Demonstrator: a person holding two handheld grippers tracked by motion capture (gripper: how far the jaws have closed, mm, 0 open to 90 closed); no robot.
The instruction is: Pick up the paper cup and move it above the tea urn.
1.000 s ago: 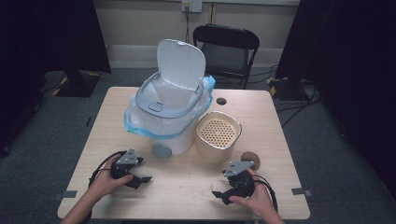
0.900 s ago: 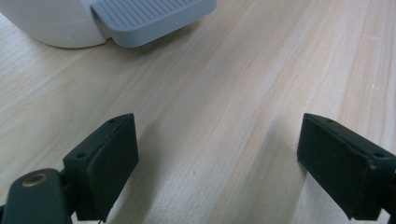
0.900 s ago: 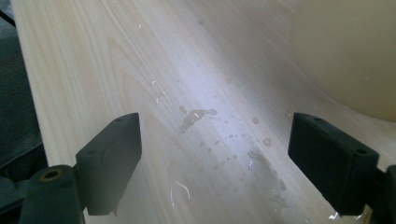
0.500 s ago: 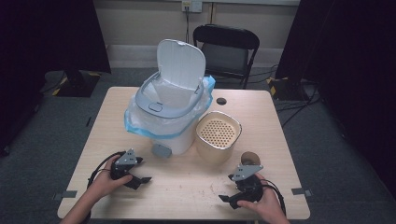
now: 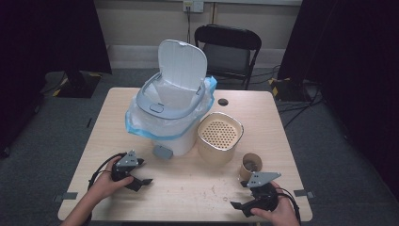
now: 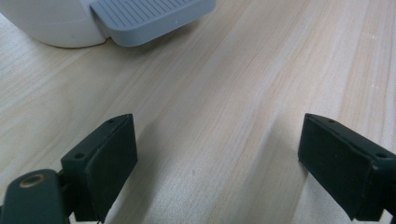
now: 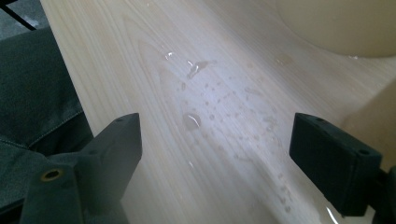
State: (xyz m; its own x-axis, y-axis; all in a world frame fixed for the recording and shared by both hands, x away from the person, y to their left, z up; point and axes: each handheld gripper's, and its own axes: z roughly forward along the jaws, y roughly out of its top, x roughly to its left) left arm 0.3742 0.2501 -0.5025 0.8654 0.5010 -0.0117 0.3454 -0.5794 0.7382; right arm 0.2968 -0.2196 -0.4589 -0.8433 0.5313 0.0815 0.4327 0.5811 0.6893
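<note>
We see the left claw (image 5: 141,181) resting on the table (image 5: 188,188) with its jaws spread and nothing between them, aimed toward the grey pedal (image 6: 149,18) of the white bin (image 5: 164,127). The right claw (image 5: 240,206) is likewise open and empty near the table's front edge, over a patch of water droplets (image 7: 201,93). The brown cup (image 5: 250,165) stands just beside the right claw, near the tan perforated canister (image 5: 219,139).

A folding chair (image 5: 229,49) stands behind the wooden table (image 5: 188,188).
</note>
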